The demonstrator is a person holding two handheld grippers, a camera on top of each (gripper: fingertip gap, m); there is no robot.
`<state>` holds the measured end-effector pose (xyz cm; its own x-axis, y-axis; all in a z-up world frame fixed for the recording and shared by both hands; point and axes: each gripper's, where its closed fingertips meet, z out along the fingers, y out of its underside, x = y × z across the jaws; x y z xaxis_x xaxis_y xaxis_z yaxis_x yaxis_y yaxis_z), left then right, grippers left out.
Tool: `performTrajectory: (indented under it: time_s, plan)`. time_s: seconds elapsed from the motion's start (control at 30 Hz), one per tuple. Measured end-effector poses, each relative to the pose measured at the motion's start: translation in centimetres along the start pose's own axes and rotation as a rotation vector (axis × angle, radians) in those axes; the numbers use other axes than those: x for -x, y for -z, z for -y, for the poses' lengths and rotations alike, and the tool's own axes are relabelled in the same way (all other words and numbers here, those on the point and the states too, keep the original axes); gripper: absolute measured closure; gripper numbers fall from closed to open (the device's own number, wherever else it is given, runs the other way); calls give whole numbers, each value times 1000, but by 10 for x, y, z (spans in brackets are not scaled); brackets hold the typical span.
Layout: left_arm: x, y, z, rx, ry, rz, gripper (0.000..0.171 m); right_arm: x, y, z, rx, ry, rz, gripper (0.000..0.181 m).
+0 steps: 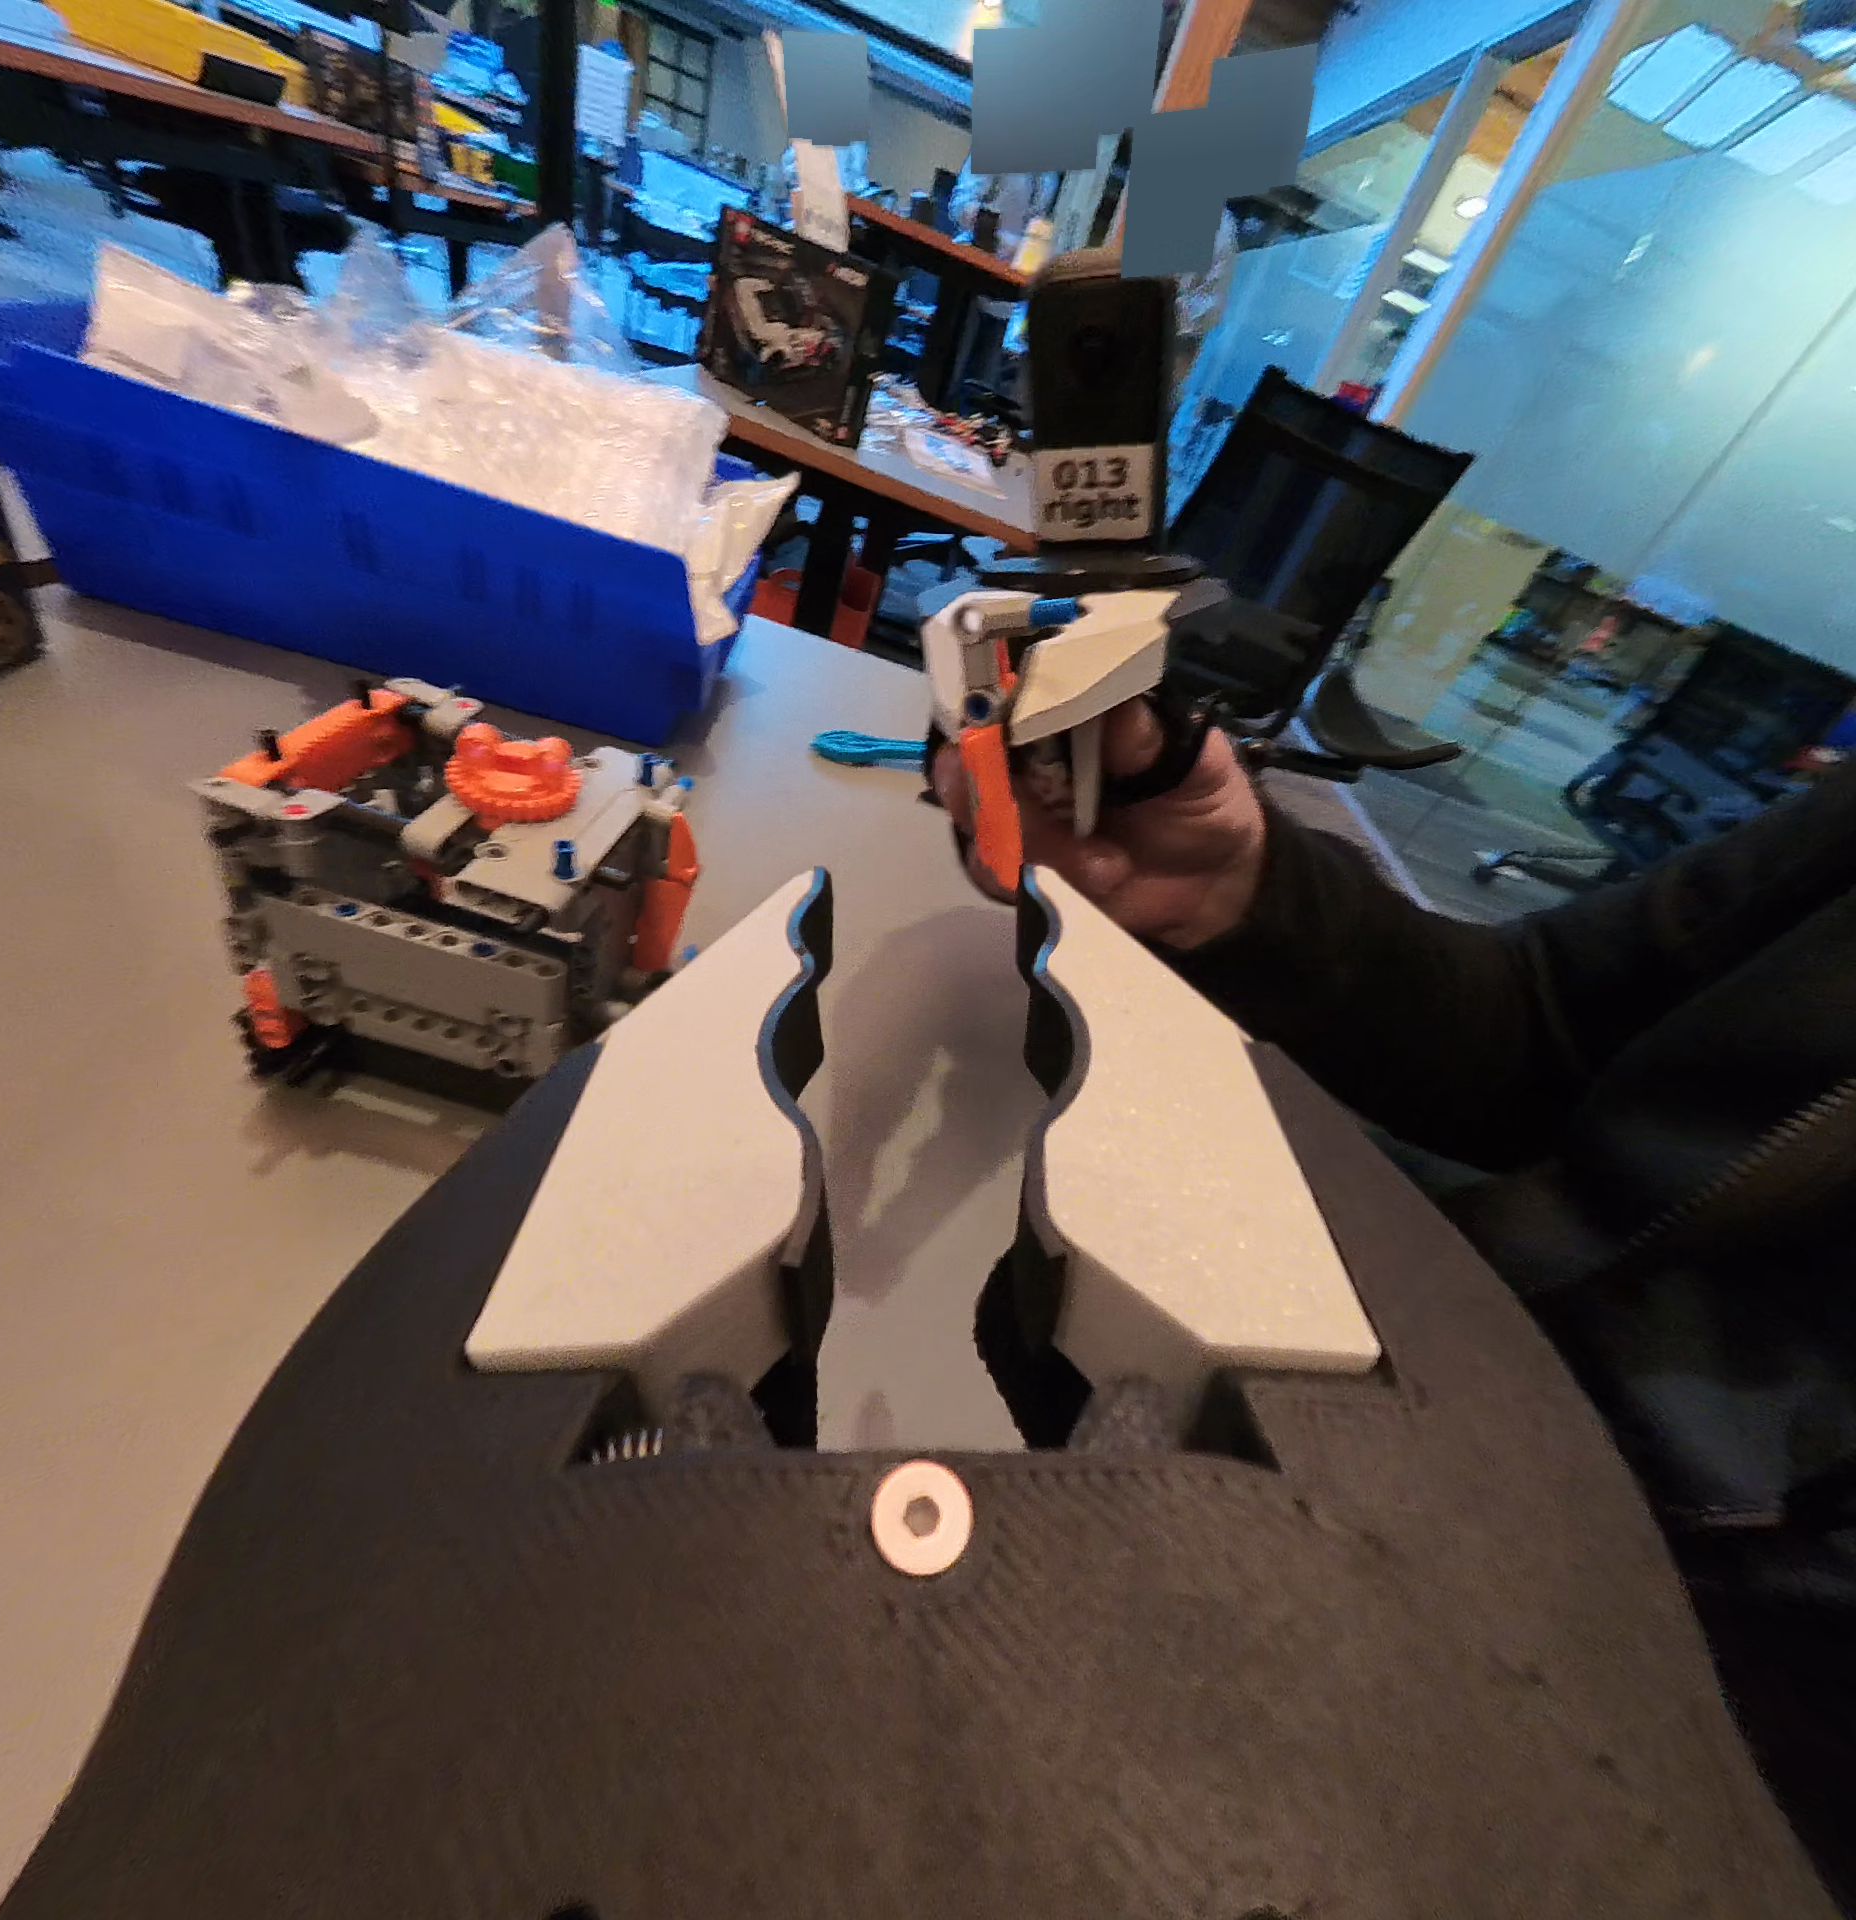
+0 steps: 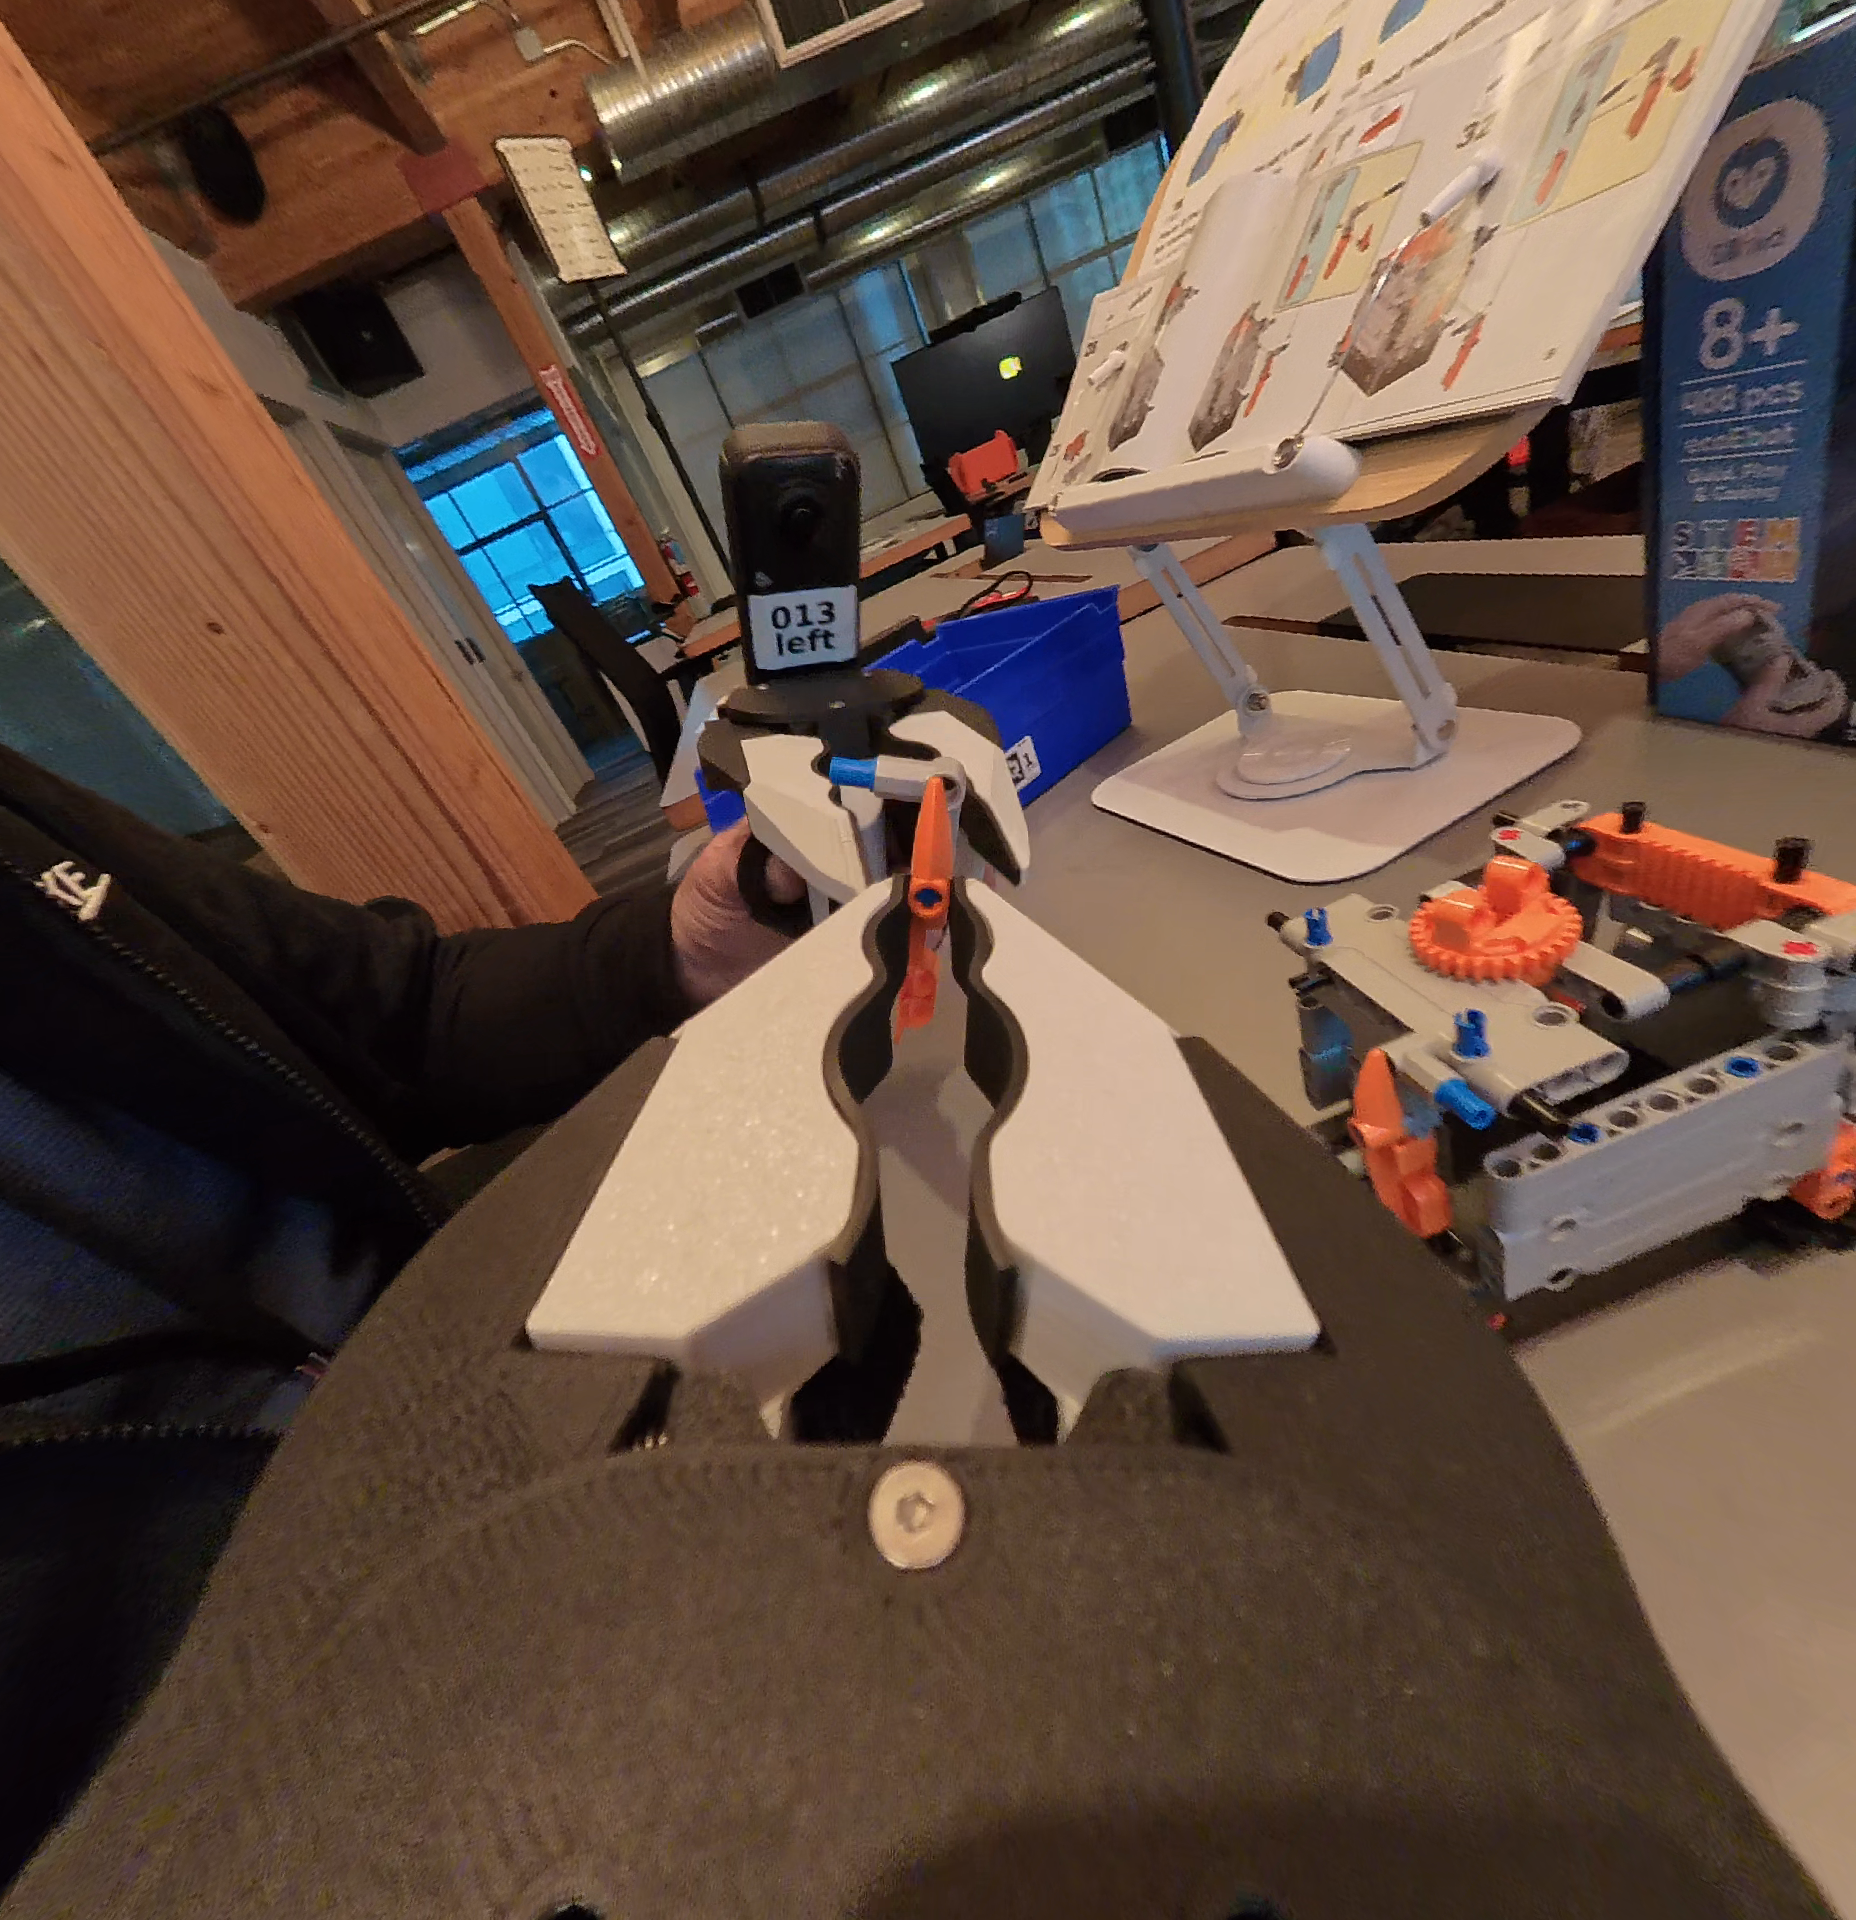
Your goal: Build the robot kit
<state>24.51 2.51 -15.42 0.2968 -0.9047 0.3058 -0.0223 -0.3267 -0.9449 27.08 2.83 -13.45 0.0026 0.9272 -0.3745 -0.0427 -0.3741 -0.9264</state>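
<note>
Right gripper (image 2: 929, 902) clamped on small orange-grey brick piece (image 2: 918, 977), held above table (image 1: 124, 1195). Left gripper (image 1: 924, 914) spread wide, empty, facing it close by. Part-built model (image 1: 436, 883) on table nearby.

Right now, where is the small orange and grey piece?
The orange and grey piece is clamped between the right gripper fingertips, held in the air facing the left gripper, left of the block model on the table.

A grey table (image 1: 124, 1039) was flanked by a wooden pillar (image 2: 176, 520) left and glass partitions (image 1: 1630, 416) right.
</note>
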Motion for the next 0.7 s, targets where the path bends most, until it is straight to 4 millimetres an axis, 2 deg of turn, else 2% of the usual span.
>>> performTrajectory:
  time_s: [0.13, 0.33, 0.53, 0.7]
  plan:
    - [30, 6, -9, 84, -43, 149, 130, -11, 10, -3, 17, 23, -79, 176]
    - [59, 0, -28, 157, 27, 177, 122, -23, 22, -5, 18, 26, -147, 176]
    - [70, -13, -36, 181, 47, 163, 121, -30, 29, -7, 23, 15, -184, 176]
    - [62, -25, -39, 191, 23, 114, 126, -37, 33, -12, 51, 20, -222, 176]
